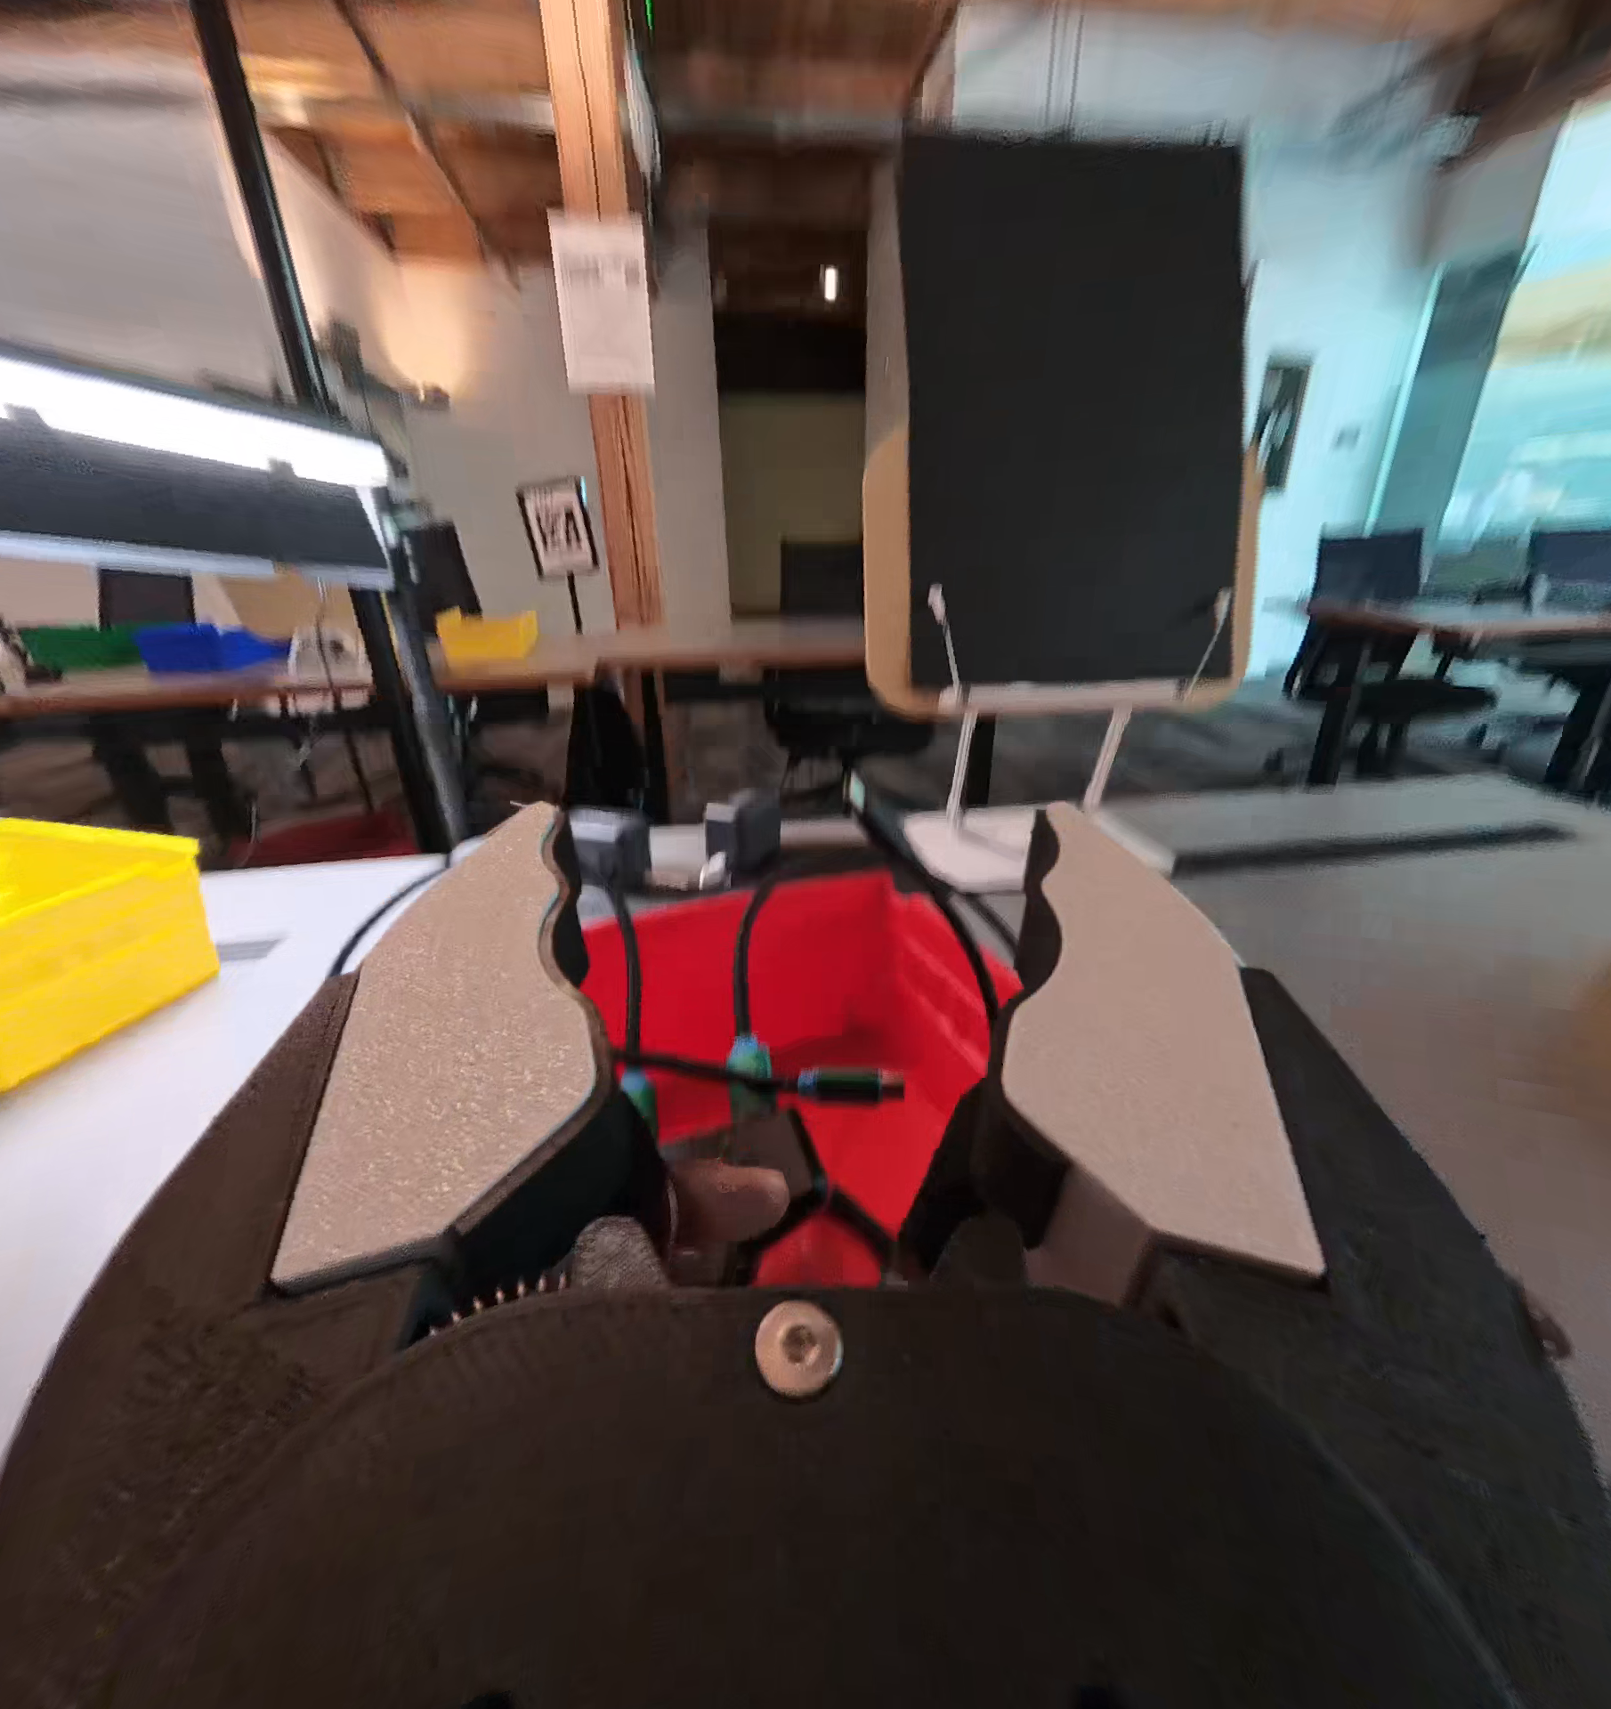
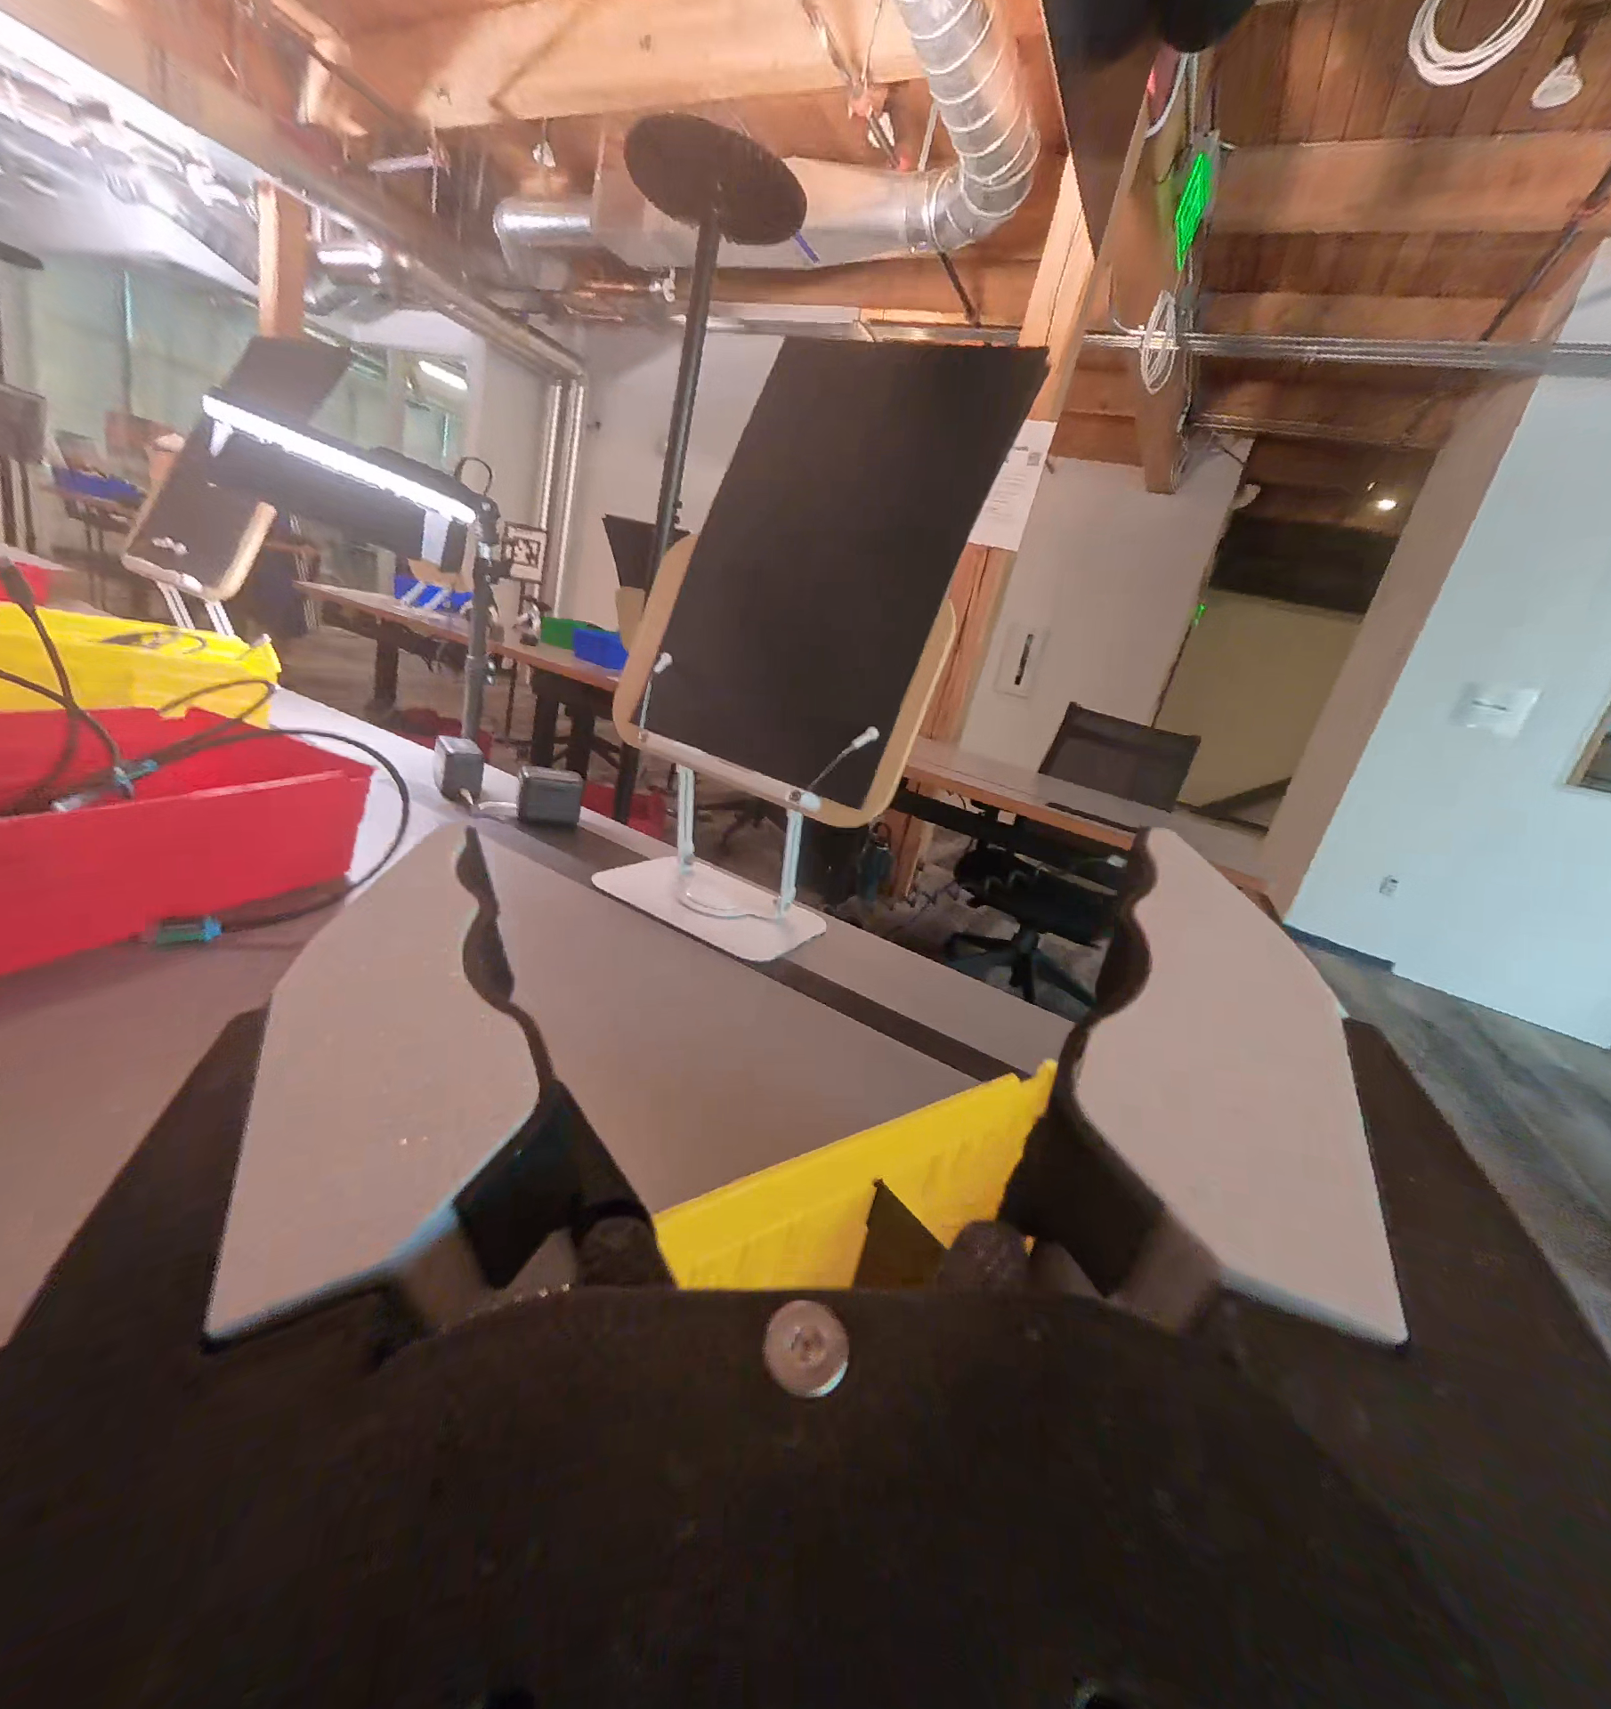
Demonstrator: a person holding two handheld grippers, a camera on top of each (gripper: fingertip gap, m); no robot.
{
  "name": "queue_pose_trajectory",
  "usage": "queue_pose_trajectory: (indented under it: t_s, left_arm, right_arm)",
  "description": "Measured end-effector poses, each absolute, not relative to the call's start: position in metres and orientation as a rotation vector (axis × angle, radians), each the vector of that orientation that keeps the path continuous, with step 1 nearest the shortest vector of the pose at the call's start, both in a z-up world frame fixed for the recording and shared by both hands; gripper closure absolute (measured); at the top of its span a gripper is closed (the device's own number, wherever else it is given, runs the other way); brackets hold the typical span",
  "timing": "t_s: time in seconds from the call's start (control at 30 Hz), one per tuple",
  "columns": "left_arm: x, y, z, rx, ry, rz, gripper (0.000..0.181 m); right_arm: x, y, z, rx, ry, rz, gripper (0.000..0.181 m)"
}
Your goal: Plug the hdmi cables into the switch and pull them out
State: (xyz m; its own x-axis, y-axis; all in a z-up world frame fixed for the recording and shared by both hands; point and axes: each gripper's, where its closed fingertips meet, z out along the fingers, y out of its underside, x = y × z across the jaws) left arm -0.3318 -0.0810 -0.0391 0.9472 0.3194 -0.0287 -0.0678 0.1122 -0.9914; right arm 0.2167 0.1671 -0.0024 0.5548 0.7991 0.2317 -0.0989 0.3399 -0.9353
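With both the left gripper (image 1: 802, 869) and the right gripper (image 2: 806, 888) spread wide and empty, the crossed hdmi cables (image 1: 746, 1073) lying in the red bin (image 1: 931, 980) directly under the left gripper risked being snagged together, were one plug lifted.

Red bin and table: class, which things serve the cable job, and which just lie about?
Job: red bin; cables in it; left gripper; right gripper, both open.

Lying about: yellow bins; black panel on stand; lamp.
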Motion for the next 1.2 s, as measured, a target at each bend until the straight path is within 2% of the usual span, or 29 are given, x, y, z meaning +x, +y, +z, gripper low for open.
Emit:
queue_pose_trajectory:
  t_s: [0.33, 0.4, 0.57, 0.63, 0.77, 0.97, 1.1, 1.2]
  left_arm:
    - [-0.305, -0.037, -0.163, -2.187, -0.037, 0.253, 0.09]
    - [-0.3, -0.036, -0.183, -2.309, 0.025, 0.275, 0.1]
    - [-0.303, -0.063, -0.23, -2.635, 0.179, 0.414, 0.102]
    - [-0.307, -0.067, -0.238, -2.674, 0.209, 0.432, 0.123]
    - [-0.301, -0.064, -0.229, -2.609, 0.218, 0.328, 0.158]
    - [-0.292, -0.058, -0.159, -2.241, 0.18, 0.341, 0.165]
    - [-0.281, -0.055, -0.083, -1.818, 0.105, 0.341, 0.166]
    - [-0.25, -0.058, -0.025, -1.449, 0.119, 0.137, 0.166]
  right_arm:
    - [0.2, 0.17, -0.018, -1.109, -0.894, 0.589, 0.054]
    - [0.199, 0.168, -0.02, -1.111, -0.916, 0.564, 0.054]
    - [0.205, 0.161, -0.012, -1.072, -0.904, 0.576, 0.054]
    - [0.207, 0.159, -0.008, -1.055, -0.887, 0.602, 0.055]
    - [0.207, 0.161, -0.008, -1.06, -0.882, 0.616, 0.057]
    - [0.193, 0.159, -0.019, -1.083, -0.958, 0.589, 0.056]
    - [0.184, 0.151, -0.019, -1.066, -0.996, 0.604, 0.056]
    - [0.172, 0.144, -0.018, -1.043, -1.017, 0.656, 0.059]
